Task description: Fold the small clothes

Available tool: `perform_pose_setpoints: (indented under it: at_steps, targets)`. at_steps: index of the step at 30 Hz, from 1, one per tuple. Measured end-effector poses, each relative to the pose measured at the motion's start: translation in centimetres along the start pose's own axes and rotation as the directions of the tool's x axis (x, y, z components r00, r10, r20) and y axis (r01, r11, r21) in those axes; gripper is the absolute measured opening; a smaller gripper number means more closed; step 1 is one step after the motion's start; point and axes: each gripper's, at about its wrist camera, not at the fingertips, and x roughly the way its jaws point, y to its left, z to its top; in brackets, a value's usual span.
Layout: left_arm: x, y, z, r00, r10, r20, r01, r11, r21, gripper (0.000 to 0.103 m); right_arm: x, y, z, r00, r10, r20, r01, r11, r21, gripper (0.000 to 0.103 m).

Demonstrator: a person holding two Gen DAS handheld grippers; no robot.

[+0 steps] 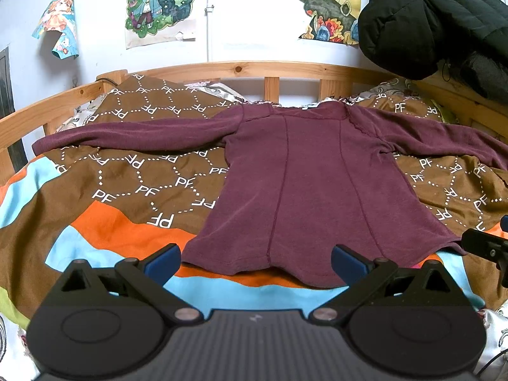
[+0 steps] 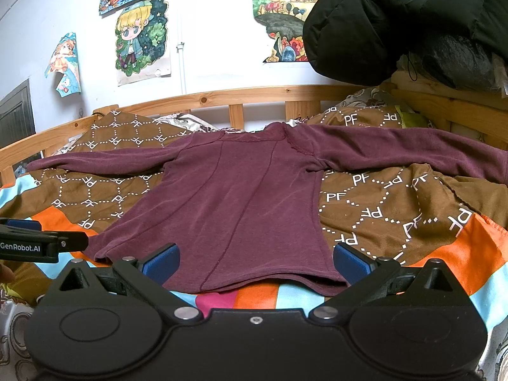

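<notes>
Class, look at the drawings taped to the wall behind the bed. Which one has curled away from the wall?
The small orange-haired figure drawing, farthest left. Its paper bends into a cone, while the blond-haired character drawing and the landscape drawing lie fairly flat.

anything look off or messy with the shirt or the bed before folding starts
The maroon shirt lies flat, sleeves spread, nothing wrong. One oddity: the leftmost wall poster is curling off the wall. Both the left claw and right claw are open at the hem.
</notes>
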Motion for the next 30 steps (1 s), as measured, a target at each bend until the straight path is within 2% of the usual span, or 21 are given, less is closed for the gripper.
perform_pose_setpoints:
  at_steps: [30]
  targets:
    - [-0.06,-0.15,0.12,1.0,0.004,0.001,-0.004,1.0,0.001,0.103,-0.27,0.02,-0.08,1.0,0.002,0.005,-0.002,1.0,0.004,0.103]
